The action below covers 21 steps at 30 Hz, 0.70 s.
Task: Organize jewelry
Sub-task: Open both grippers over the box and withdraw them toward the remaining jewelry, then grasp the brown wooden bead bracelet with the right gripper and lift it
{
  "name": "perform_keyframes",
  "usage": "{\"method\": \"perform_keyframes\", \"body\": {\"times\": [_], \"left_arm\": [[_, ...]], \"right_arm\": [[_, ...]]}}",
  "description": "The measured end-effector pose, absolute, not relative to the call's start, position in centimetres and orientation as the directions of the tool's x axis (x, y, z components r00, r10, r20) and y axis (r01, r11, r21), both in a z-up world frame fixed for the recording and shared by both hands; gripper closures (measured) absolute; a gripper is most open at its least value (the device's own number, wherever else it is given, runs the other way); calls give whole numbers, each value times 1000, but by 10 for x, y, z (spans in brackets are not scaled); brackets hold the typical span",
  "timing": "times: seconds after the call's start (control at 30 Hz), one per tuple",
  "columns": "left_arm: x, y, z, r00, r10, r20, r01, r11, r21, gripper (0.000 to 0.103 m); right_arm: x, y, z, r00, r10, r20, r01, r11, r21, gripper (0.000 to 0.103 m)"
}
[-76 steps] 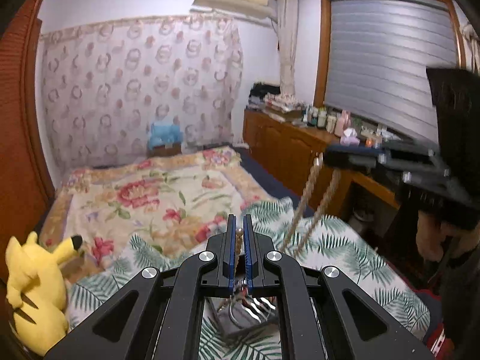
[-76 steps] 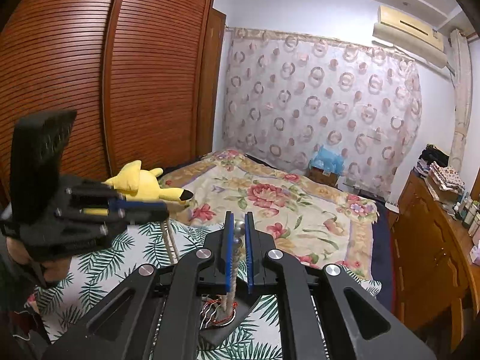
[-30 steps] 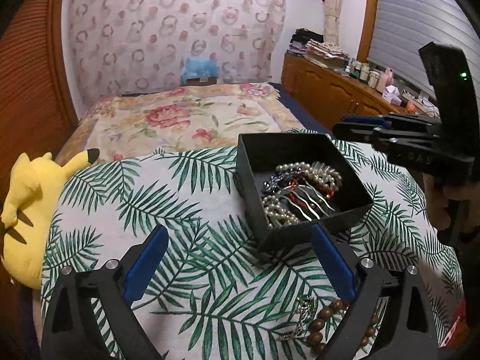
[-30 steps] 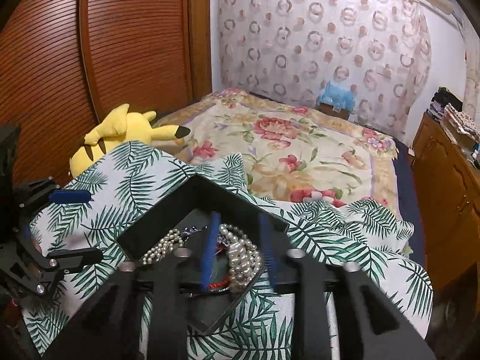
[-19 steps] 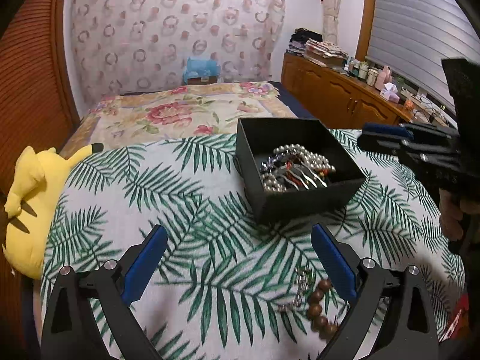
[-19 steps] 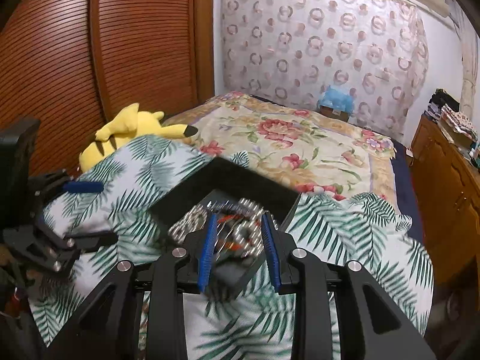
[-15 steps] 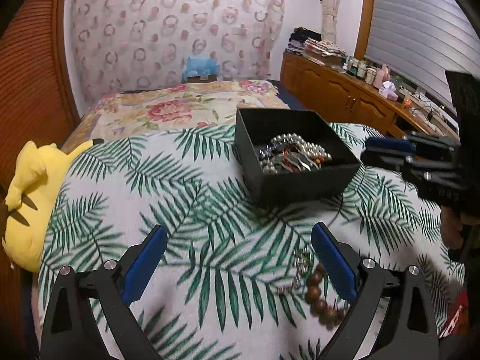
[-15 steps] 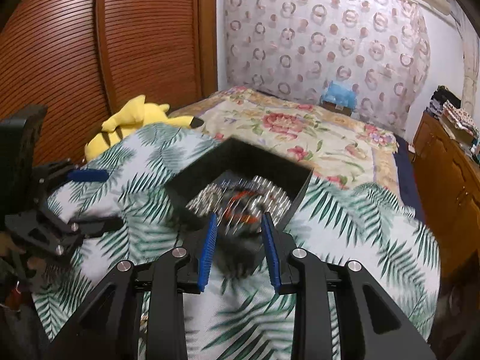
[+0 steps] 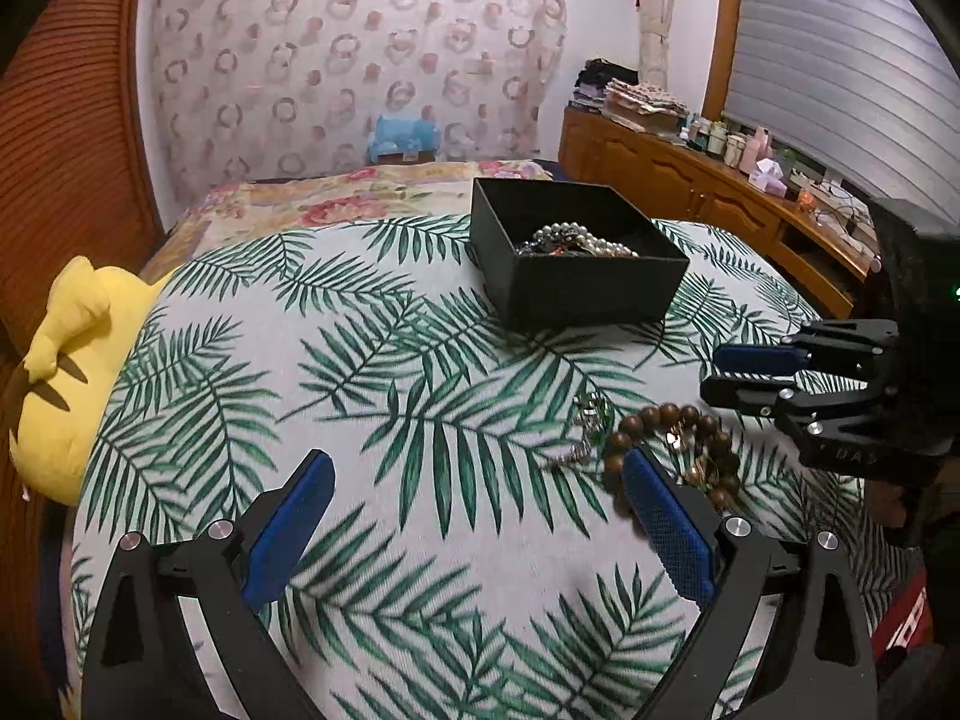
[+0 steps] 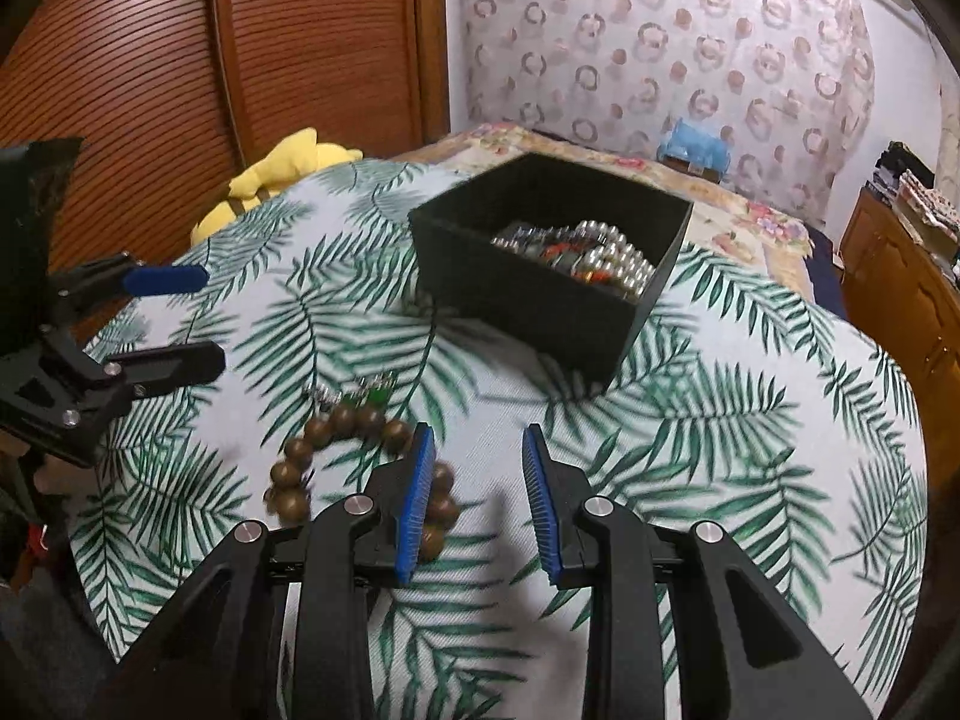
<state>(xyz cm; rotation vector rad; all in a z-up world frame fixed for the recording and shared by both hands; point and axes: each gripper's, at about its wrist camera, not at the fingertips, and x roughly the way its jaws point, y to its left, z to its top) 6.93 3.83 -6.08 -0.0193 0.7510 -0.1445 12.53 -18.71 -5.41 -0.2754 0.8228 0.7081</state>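
A black open box (image 9: 576,294) (image 10: 528,300) stands on the palm-leaf cloth with pearl strands (image 9: 579,240) (image 10: 606,261) and other pieces inside. Nearer lies a brown wooden bead bracelet (image 9: 672,420) (image 10: 300,456), with a small silver piece (image 9: 585,420) (image 10: 366,393) beside it. My left gripper (image 9: 474,480) (image 10: 207,319) is open wide and empty, the bracelet just past its right finger. My right gripper (image 10: 477,444) (image 9: 717,373) is open with a narrow gap and holds nothing. Its left finger (image 10: 414,498) covers part of the bracelet.
A yellow plush toy (image 9: 66,372) (image 10: 282,168) lies at the cloth's left edge. Behind are a bed with a floral cover (image 9: 336,198), a slatted wooden wardrobe (image 10: 240,48) and a wooden dresser (image 9: 690,192) with small bottles on top.
Both grippers, earlier shut on a bead strand over the box, now stand open. They have drawn back and down from the box, and the wooden bracelet has come into view.
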Motion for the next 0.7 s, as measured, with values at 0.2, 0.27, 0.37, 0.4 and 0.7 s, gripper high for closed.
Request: {"method": "perform_keyframes", "body": {"times": [0.2,0.27,0.37,0.4,0.7], "left_arm": [[54,40,-62,728,-141,-671,128,989,-70,10],[49,40,-61,730,-145,-668,128,989,-75,10],[42,41,-61,736,-147,-661,128,989,-76,10],[39,41,-60,738,-147,-659,129,989,-76,10],[31,49,-61,744,-132,-655,104,991,-81,10]], "right_arm": [[116,-186,-66,451,444,-775,-669,742,36,70],[115,-187,-67,454,434,-778,-662,749,31,70],[113,-188,-69,456,426,-781,-651,758,34,70],[113,-188,-69,459,422,-782,-647,762,31,70],[119,-181,-69,459,397,-795,-647,763,8,70]]}}
